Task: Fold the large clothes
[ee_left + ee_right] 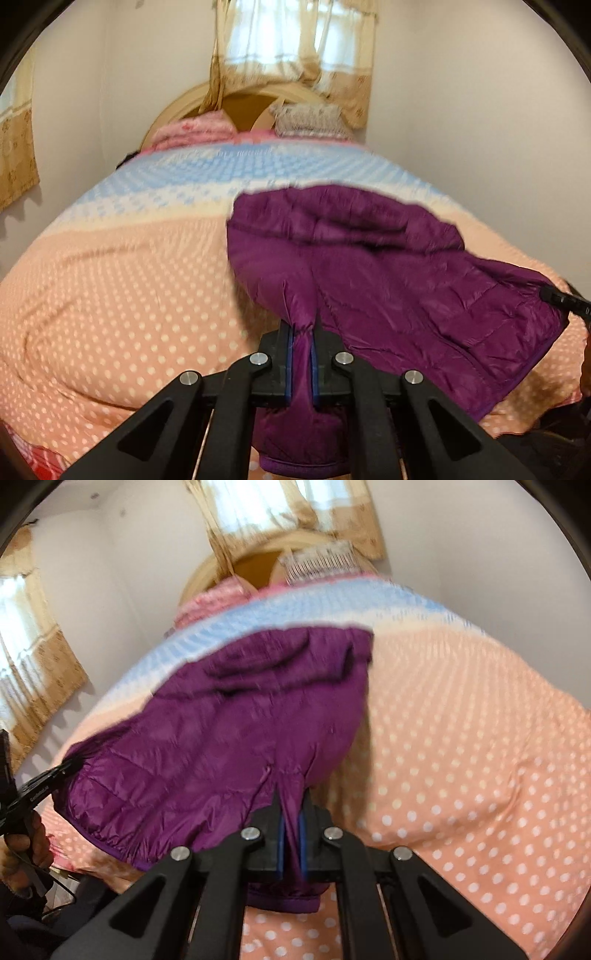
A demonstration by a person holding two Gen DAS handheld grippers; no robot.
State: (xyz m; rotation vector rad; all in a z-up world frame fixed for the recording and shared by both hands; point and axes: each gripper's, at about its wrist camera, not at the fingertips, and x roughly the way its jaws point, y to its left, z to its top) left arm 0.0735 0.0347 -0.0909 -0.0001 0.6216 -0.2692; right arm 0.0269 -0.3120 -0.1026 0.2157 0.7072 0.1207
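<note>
Jaws on both the left gripper (302, 334) and right gripper (291, 806) are pinching the near hem of the purple jacket (369, 258), which is lying on the bed (129, 295). Slippery padded fabric is risking slipping free if tugged unevenly.

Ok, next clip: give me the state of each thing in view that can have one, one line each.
Purple jacket: partly lifted off the bed, near edge pinched at two places, far part resting on the bedspread.
Left gripper: shut on the jacket.
Right gripper: shut on the jacket.
Bedspread: spread over the bed, lightly wrinkled.
Curtains: drawn across the window.
</note>
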